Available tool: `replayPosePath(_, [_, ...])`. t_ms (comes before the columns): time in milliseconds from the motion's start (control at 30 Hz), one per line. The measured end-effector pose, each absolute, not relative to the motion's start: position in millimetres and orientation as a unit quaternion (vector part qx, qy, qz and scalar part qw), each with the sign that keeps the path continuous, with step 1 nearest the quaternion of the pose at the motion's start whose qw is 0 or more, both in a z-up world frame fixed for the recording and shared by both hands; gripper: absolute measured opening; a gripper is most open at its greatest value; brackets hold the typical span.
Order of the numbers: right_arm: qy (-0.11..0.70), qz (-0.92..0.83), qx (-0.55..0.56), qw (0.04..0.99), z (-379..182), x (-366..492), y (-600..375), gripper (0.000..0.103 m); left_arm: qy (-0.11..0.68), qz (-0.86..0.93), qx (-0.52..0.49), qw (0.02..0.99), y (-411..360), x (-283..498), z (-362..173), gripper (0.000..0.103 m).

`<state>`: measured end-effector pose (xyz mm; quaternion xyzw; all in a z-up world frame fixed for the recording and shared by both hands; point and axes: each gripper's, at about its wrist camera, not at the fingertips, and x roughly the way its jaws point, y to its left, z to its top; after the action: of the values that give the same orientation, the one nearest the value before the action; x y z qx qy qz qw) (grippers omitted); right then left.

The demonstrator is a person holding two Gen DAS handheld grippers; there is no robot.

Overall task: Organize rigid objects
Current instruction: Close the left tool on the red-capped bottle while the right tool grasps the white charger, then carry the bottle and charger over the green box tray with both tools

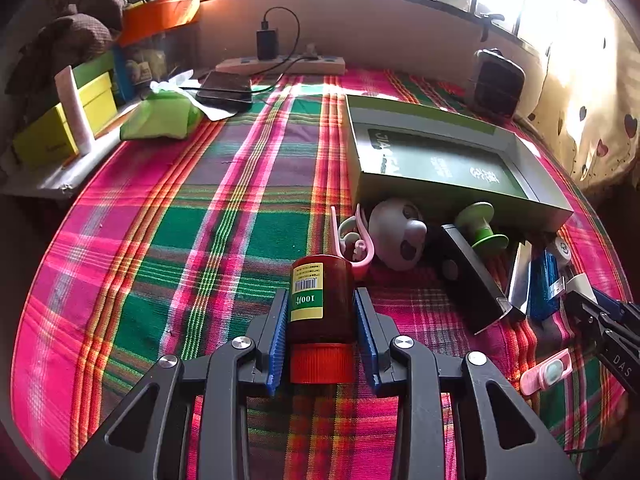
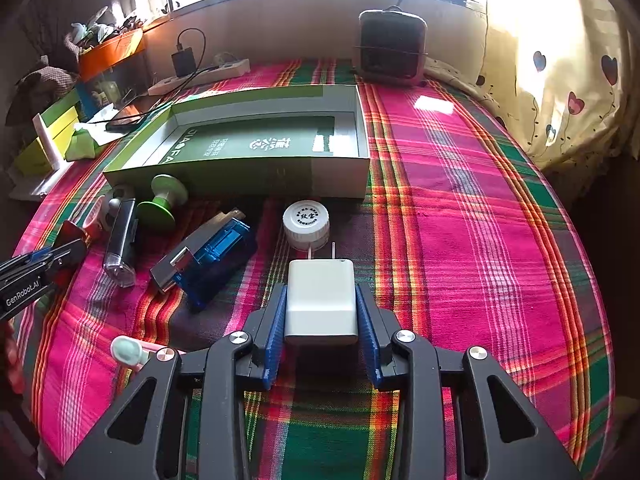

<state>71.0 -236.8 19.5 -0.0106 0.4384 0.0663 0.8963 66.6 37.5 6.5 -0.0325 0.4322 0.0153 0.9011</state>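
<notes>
My left gripper [image 1: 321, 300] is shut on a dark red pill bottle [image 1: 322, 296] with an orange cap, over the plaid cloth. My right gripper [image 2: 321, 296] is shut on a white plug adapter [image 2: 321, 301], prongs pointing forward. An open green and grey box [image 1: 448, 156] lies ahead; it also shows in the right wrist view [image 2: 256, 136]. In front of the box lie a green spool [image 2: 162, 200], a black lighter-like stick [image 2: 122, 236], a blue clear case [image 2: 216, 258], a white bottle cap [image 2: 306, 224], a grey sloth toy [image 1: 400, 236] and a pink hook [image 1: 352, 240].
A small pink and mint device [image 1: 546, 372] lies near the right gripper's side. A black speaker [image 2: 392, 46] stands at the back by the wall. A power strip with charger [image 1: 280, 62], a phone [image 1: 226, 88], green tissue pack [image 1: 160, 116] and yellow boxes [image 1: 60, 128] crowd the far left.
</notes>
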Motion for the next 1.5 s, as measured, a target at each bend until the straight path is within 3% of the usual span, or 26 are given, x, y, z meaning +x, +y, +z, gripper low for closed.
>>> replayPosePath(767, [0.405, 0.086, -0.005, 0.910, 58.7, 76.9, -244.1, 0.035, 0.403, -0.031, -0.027, 0.914, 32.6, 75.9, 51.3, 0.031])
replayPosePath(1500, [0.418, 0.125, -0.004, 0.900, 77.2, 185.0, -233.9, 0.035, 0.410, -0.112, -0.030, 0.905, 8.1, 183.5, 65.5, 0.031])
